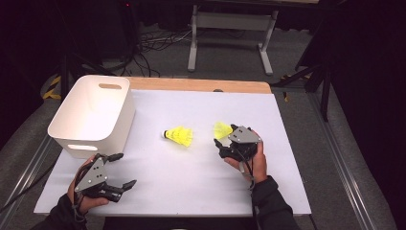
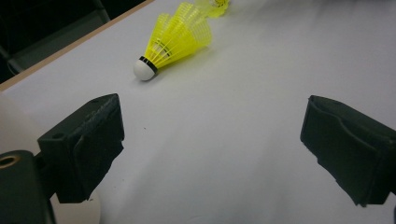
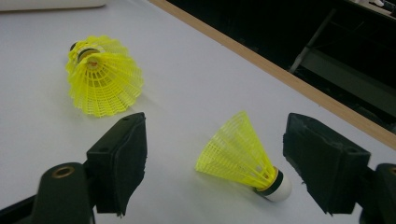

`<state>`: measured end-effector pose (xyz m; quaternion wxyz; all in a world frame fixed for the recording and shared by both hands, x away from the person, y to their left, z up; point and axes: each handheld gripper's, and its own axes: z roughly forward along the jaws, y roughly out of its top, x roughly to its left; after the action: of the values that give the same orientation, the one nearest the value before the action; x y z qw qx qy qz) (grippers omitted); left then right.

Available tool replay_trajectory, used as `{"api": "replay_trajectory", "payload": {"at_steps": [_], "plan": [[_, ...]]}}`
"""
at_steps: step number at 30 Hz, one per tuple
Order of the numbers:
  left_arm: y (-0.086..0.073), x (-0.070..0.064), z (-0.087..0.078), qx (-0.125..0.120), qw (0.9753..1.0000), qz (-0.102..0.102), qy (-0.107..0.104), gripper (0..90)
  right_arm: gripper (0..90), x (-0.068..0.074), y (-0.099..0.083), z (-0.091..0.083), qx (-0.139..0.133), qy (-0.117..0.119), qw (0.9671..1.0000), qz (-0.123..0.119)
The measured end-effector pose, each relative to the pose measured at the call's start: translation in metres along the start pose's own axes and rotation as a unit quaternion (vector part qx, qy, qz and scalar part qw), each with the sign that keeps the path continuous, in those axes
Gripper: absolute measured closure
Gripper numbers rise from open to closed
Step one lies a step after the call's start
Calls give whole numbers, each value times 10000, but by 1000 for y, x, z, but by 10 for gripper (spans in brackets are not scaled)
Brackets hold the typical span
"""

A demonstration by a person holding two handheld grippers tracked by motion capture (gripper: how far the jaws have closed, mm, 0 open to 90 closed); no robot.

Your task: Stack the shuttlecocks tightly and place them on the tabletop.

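A yellow shuttlecock [image 3: 243,156] with a white cork lies on its side on the white table top [image 1: 191,182], between the spread jaws of my right gripper [image 3: 215,140]. The jaws do not touch it. The high view shows this shuttlecock [image 1: 221,129] just left of the right gripper [image 1: 225,135]. More yellow shuttlecocks [image 1: 179,135], which look nested into one another, lie near the table's middle [image 2: 175,39] [image 3: 102,77]. My left gripper [image 1: 124,169] stands open at the front left, its jaws [image 2: 210,135] pointing toward the nested ones from a distance, with nothing between them.
A white plastic bin [image 1: 91,115] with handle slots stands at the table's left, just beyond the left gripper. A wooden strip [image 1: 201,85] runs along the far table edge. Cables and a metal frame [image 1: 230,28] are on the floor behind.
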<state>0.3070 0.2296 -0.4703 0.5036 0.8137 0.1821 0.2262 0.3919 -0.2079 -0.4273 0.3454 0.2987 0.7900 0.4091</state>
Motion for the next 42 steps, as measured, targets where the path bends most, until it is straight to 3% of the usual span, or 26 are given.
{"api": "replay_trajectory", "payload": {"at_steps": [15,32,42], "plan": [[-1,3,-1,-65,10000,-34,-37,69,264,-10,7,26,160,-10,9996,231],[-3,2,-3,-20,10000,-76,13,69,287,-15,10,41,247,-61,9989,394],[-5,1,-5,-11,9999,-109,47,69,362,-11,11,48,407,-56,9987,293]]}}
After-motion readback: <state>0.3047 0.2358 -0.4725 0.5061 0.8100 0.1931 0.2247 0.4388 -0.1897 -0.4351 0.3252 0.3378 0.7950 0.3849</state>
